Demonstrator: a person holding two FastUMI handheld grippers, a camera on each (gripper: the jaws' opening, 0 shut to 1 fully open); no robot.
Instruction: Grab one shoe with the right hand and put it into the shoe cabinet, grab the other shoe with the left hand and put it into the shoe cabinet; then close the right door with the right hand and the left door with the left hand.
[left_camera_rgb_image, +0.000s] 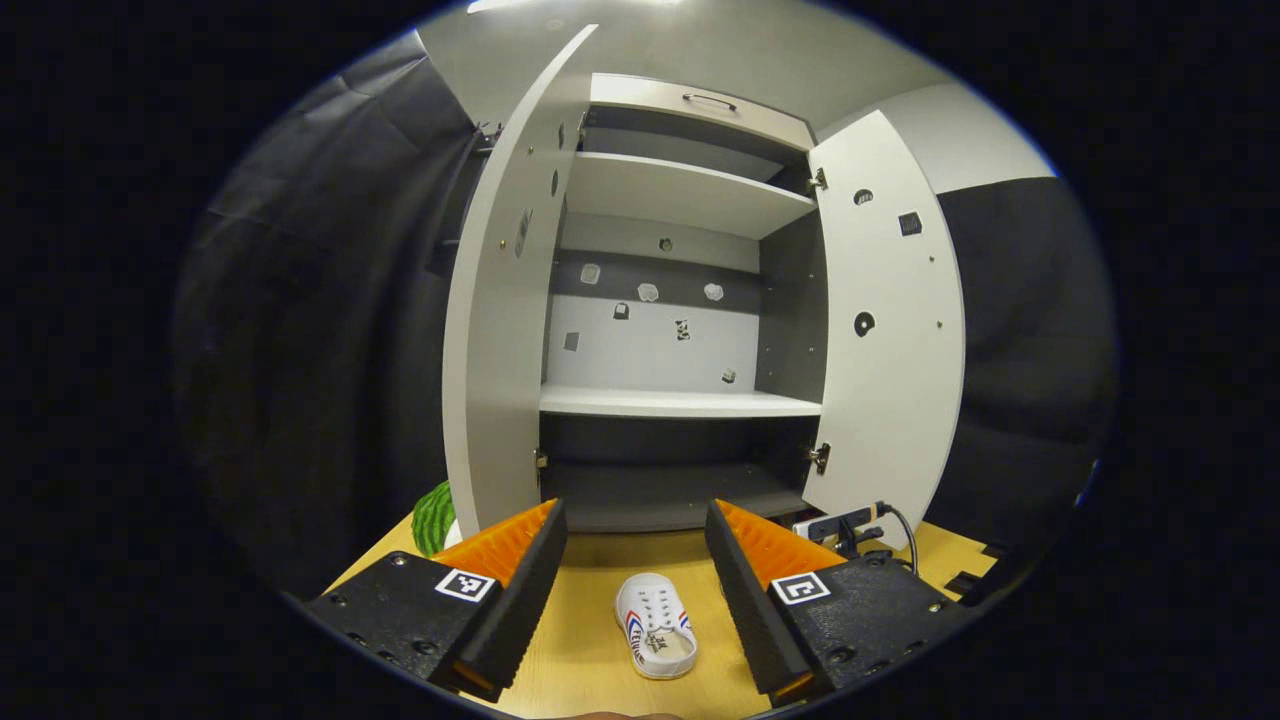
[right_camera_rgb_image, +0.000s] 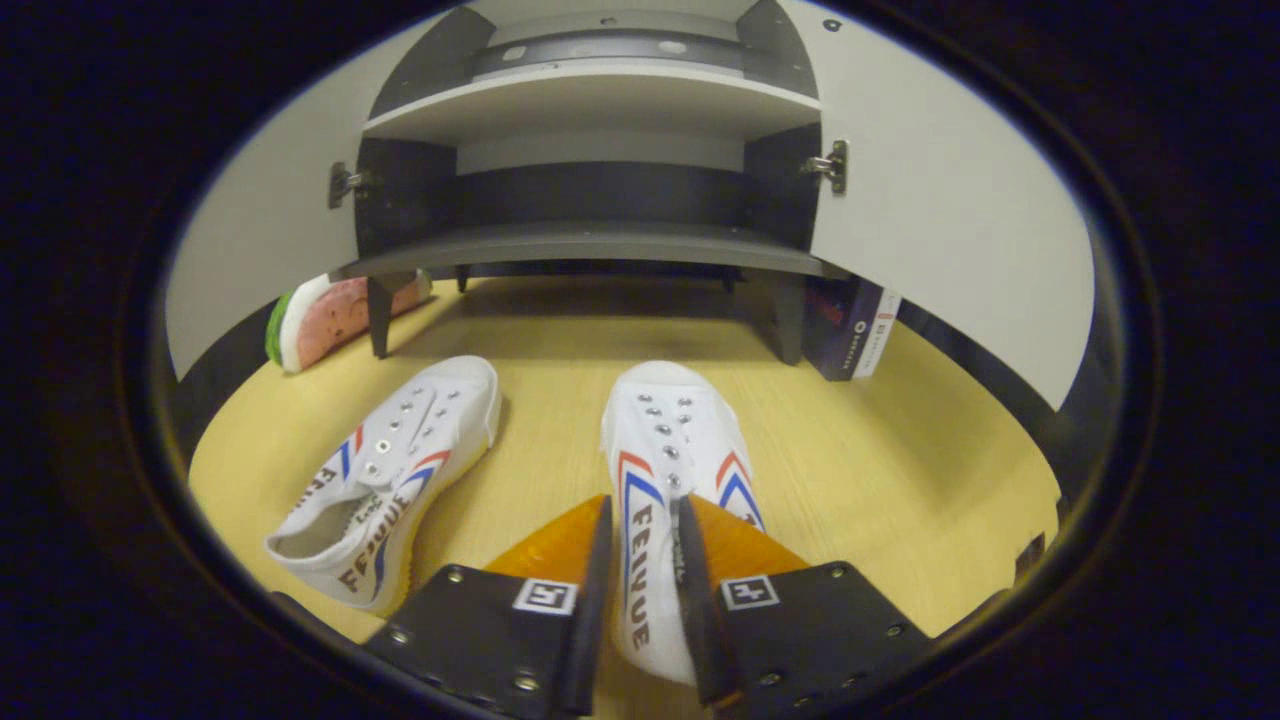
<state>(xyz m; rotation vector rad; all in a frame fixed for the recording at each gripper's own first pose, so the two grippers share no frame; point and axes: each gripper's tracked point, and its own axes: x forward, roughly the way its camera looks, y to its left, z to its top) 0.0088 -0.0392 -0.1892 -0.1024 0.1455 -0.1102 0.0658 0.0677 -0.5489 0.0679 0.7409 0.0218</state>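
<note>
Right gripper (right_camera_rgb_image: 640, 560) pinches the shoe (right_camera_rgb_image: 670, 450) before the cabinet (right_camera_rgb_image: 600, 240); soft canvas, likely light. Left gripper (left_camera_rgb_image: 635, 560) gapes wide.

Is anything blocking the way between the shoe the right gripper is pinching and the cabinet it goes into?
Nothing visible does. The right gripper is shut on the nearer shoe, and the bare table runs straight to the shoe cabinet. Both doors stand open. The other shoe lies off to the side, and a box stands by the cabinet's leg.
</note>
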